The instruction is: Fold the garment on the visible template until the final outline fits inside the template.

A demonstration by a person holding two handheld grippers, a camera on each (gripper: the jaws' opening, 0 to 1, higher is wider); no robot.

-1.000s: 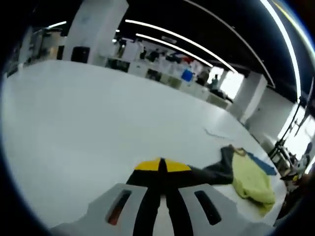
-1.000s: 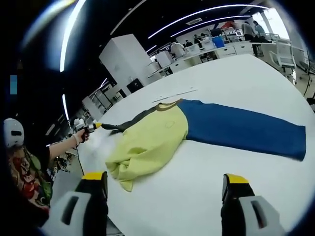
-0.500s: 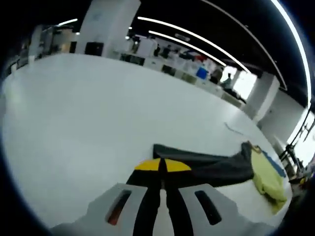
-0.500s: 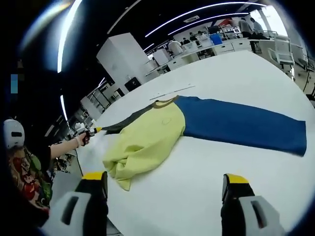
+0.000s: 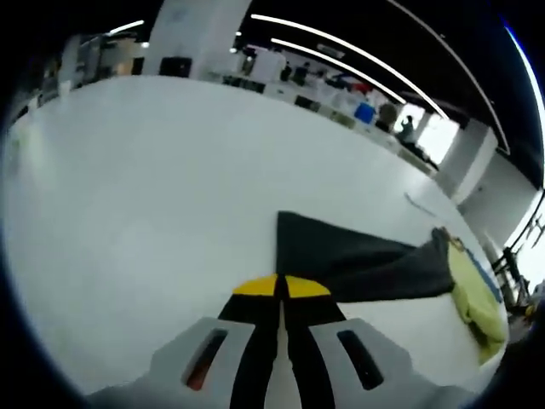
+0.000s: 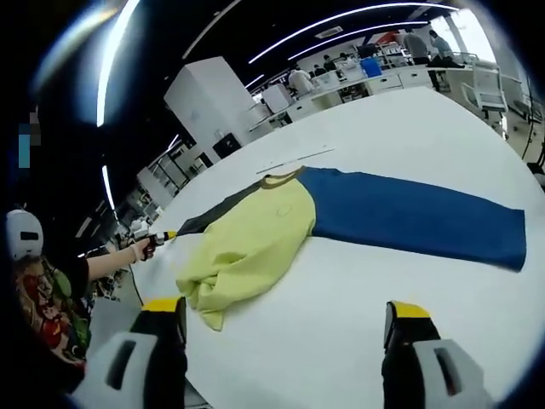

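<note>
The garment lies on the white table (image 6: 409, 128): a yellow body (image 6: 251, 243), a long blue sleeve (image 6: 409, 217) and a dark grey sleeve (image 6: 204, 220). In the left gripper view the dark grey sleeve (image 5: 358, 260) runs flat from my left gripper (image 5: 279, 290), which is shut on its end, out to the bunched yellow body (image 5: 477, 294). The right gripper view shows that left gripper (image 6: 157, 237) in a person's hand at the table's left edge. My right gripper (image 6: 285, 311) hovers open above the table, short of the yellow body, with nothing between its jaws.
A thin pale line (image 6: 294, 158) marks the table just beyond the collar, and the same thin pale line (image 5: 419, 204) appears in the left gripper view. The person's patterned sleeve (image 6: 43, 298) is at the left. Desks and people stand far behind.
The left gripper has drawn the dark grey sleeve outward, away from the yellow body, so it now lies longer and flatter. The right gripper has stayed open in place.
</note>
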